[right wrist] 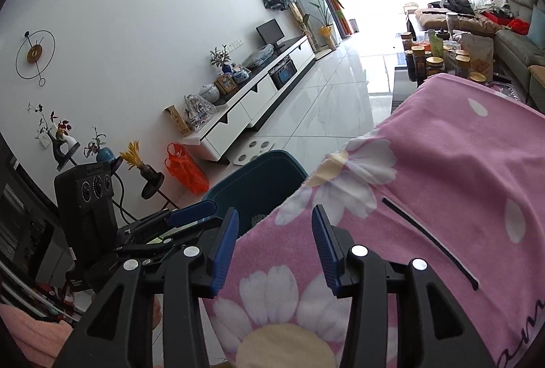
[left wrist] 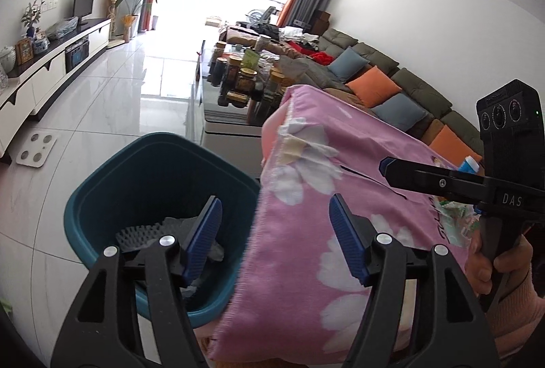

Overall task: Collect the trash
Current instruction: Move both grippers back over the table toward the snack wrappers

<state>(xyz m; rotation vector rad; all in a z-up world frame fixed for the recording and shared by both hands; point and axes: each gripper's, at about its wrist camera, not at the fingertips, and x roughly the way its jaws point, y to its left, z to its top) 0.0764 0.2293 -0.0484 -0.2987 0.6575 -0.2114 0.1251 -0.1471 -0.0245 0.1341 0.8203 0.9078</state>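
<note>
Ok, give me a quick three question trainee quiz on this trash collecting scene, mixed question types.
1. True or false: the left gripper holds the grey foam scrap.
2. What lies inside the teal plastic bin?
A. grey scraps
B. glass jars
C. orange cushions
3. Fill in: the table beside the bin is draped in a ____ flowered cloth.

Key: 1 false, both grippers are open and empty. 2 A. 3 pink.

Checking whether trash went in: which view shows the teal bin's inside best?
The left wrist view: it looks down into the teal bin, showing grey crumpled pieces at the bottom. The right wrist view shows only the bin's upper rim and a sliver of its inside, cut off by the pink flowered cloth.
</note>
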